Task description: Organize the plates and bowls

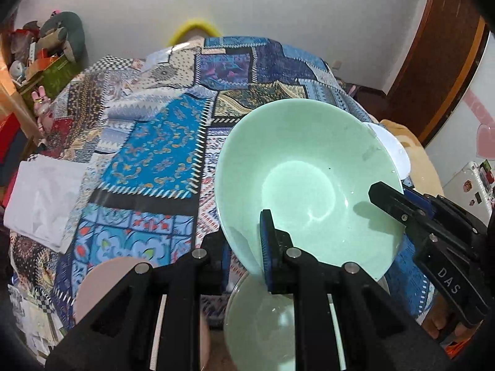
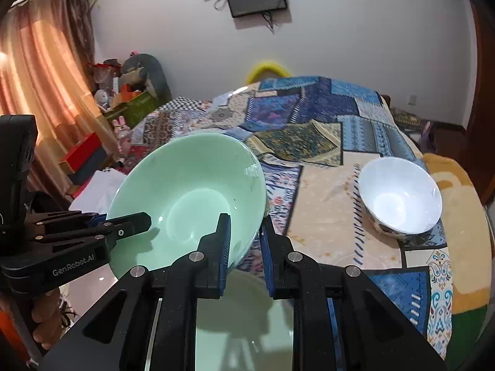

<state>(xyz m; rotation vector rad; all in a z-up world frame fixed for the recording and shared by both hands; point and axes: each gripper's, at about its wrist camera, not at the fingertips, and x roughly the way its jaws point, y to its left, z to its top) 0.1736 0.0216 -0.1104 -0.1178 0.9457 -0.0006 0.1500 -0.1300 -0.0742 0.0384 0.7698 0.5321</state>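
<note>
The green bowl (image 1: 306, 182) is held tilted in the air above the patchwork cloth (image 1: 148, 142), over a second green dish (image 2: 244, 318) that lies just below it. Both claws grip its rim: the left gripper (image 1: 246, 241) pinches the near edge, and the right gripper (image 2: 246, 241) is closed on the opposite edge. The bowl looks like glazed ceramic, so I judge it stiff, rather heavy, slippery and breakable; the rim is the only good place to hold. A white bowl (image 2: 400, 198) stands apart on the cloth.
</note>
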